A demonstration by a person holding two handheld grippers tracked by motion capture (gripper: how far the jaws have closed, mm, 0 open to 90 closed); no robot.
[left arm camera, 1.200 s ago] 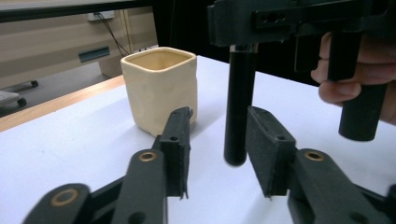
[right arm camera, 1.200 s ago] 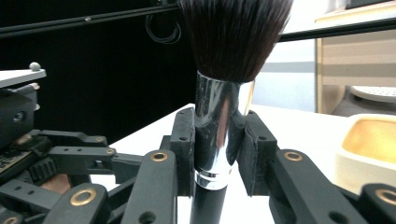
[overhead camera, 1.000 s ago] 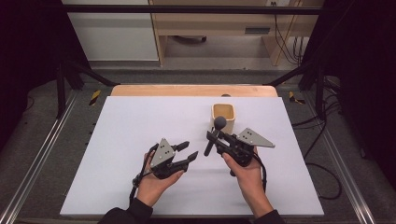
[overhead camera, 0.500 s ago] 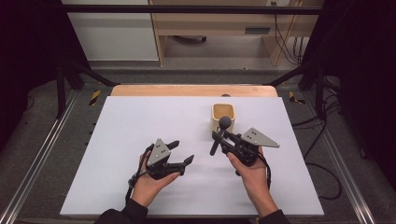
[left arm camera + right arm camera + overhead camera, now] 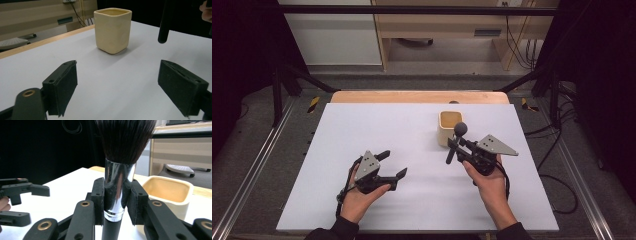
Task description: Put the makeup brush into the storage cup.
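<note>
The right gripper (image 5: 460,148) is pinching a makeup brush (image 5: 455,142), its two pads pressing on either side of the brush's shiny metal collar (image 5: 118,187). The brush is standing roughly upright in the grip, dark bristles (image 5: 125,137) fanning out above the collar and the black handle (image 5: 110,230) running down below the jaws. In the high view the brush head is sitting just at the near edge of a cream square cup (image 5: 450,126), and the handle is hanging clear above the white table (image 5: 412,125), tilted slightly toward the person. The cup is standing upright on the table toward the far side, right of centre, mouth open and facing up; in the right gripper view it is lying just behind and to the right of the held brush. The left gripper (image 5: 393,165) is resting low over the near left part of the table, well apart from the cup and brush. Its jaws have just been opening and are now standing spread wide, with nothing between the pads (image 5: 65,87). In the left gripper view it is facing the cup (image 5: 113,30) across bare table, and the tip of the brush handle (image 5: 163,27) is hanging at the upper right.
</note>
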